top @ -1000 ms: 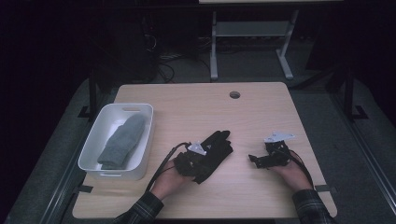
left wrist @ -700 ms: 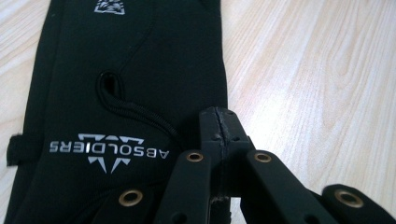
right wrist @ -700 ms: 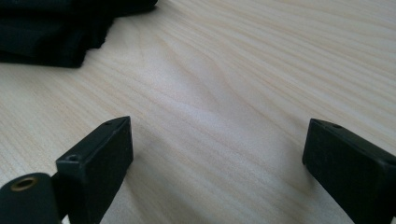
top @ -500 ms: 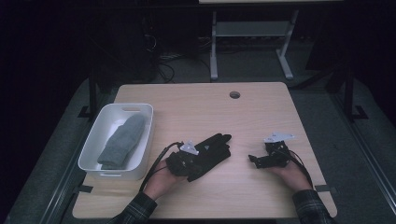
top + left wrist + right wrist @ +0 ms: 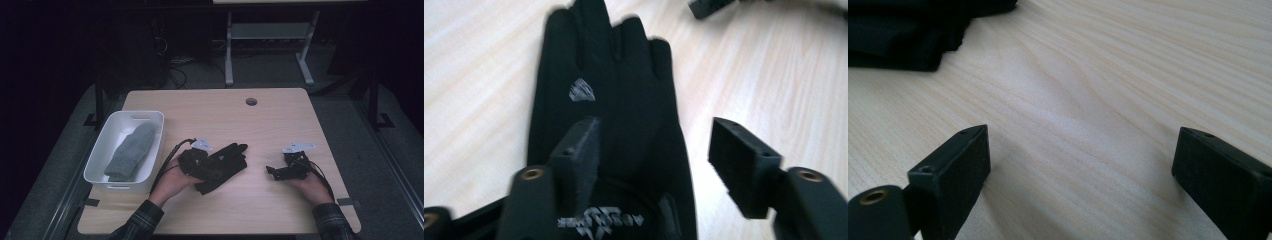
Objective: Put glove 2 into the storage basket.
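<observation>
Two grippers are out over the wooden table (image 5: pixel 280 210), one in each of the person's hands. The left gripper (image 5: pixel 654 150) sits over a black glove (image 5: pixel 225 167) that lies flat on the wood near the middle of the table, its fingers pointing away toward the far right. Its jaws have just been opening and now stand apart, and the pads press on nothing; in the left gripper view one jaw hangs over the back of the glove (image 5: pixel 614 115), near the cuff with its pale lettering, and the other hangs over bare wood just beside the glove's edge. A small grey emblem shows on the glove's back, farther up. The right gripper (image 5: pixel 1080 165) is held low above bare wood on the right side of the table, apart from the glove, jaws wide with only tabletop between them; dark fabric (image 5: pixel 908 35) lies at the upper left corner of its view. A white bin (image 5: pixel 102 165) stands at the table's left edge, just beside the left hand (image 5: pixel 175 182), with a grey sock (image 5: pixel 131 152) lying lengthwise inside it.
</observation>
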Demonstrator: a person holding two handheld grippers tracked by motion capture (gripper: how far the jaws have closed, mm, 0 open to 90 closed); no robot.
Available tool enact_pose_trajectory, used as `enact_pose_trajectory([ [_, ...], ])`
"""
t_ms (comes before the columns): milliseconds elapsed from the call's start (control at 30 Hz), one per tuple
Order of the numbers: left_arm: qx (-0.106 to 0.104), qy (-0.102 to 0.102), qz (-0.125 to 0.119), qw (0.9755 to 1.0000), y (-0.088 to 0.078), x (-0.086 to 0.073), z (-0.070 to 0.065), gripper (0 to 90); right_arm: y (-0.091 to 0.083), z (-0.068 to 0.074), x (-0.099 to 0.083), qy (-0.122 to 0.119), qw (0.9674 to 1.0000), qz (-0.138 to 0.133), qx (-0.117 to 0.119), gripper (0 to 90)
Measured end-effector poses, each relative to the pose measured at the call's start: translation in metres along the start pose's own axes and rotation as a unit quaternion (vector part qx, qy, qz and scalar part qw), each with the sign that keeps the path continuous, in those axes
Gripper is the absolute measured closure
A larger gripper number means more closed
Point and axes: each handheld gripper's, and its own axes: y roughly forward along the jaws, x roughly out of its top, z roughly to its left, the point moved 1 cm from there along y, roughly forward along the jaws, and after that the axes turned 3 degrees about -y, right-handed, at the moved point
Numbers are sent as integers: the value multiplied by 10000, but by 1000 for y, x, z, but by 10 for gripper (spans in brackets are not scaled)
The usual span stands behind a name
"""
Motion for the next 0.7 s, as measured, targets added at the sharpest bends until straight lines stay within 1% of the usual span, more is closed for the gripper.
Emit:
enact_pose_trajectory([
  [33, 12, -28, -45, 10000, 2, 2, 1, 299, 0, 0, 0, -17, 10000, -10, -9, 82],
  [100, 21, 13, -15, 10000, 6, 7, 5, 237, 0, 0, 0, -21, 10000, -12, -5, 82],
  [167, 47, 76, 7, 10000, 10, 11, 9, 194, 0, 0, 0, -23, 10000, -14, -5, 82],
  [200, 61, 68, 9, 10000, 13, 12, 10, 176, 0, -1, 0, -44, 10000, -26, -8, 82],
  [233, 63, 103, 69, 9999, 15, 13, 13, 163, 0, 0, 0, -20, 10000, -13, -5, 82],
  [267, 76, 59, 41, 9999, 19, 13, 14, 152, 0, 0, 0, -21, 10000, -13, -7, 82],
  [300, 118, 127, 106, 9998, 21, 14, 16, 148, 0, 0, 0, -20, 10000, -12, -6, 83],
  [333, 157, 142, 119, 9997, 23, 14, 18, 140, 0, 0, 0, -20, 10000, -14, -7, 83],
  [367, 236, 205, 144, 9994, 25, 14, 20, 139, 0, 0, 0, 0, 10000, -21, -2, 83],
  [400, 269, 169, 118, 9994, 27, 14, 20, 139, 0, 0, 0, -6, 10000, -18, -5, 83],
  [433, 339, 201, 143, 9991, 30, 13, 22, 138, 0, 0, 0, -3, 10000, -22, -3, 83],
  [467, 363, 170, 131, 9991, 32, 13, 22, 137, 0, 0, 0, -10, 10000, -21, -4, 83],
  [500, 376, 206, 194, 9989, 33, 13, 23, 135, 0, 0, 0, -7, 10000, -24, -3, 83],
  [567, 388, 194, 240, 9988, 37, 10, 23, 133, 0, 0, 0, -10, 10000, -20, -3, 83],
  [600, 358, 215, 292, 9987, 38, 9, 23, 133, 0, 0, 0, -8, 10000, -21, -4, 83],
  [633, 357, 176, 306, 9987, 41, 8, 23, 133, 0, 0, 0, -4, 10000, -20, -3, 83],
  [667, 370, 211, 357, 9985, 42, 7, 24, 131, 0, 0, 0, -1, 10000, -23, -2, 83],
  [700, 384, 133, 314, 9987, 45, 6, 23, 129, 0, 0, 0, -1, 10000, -23, -2, 83],
])
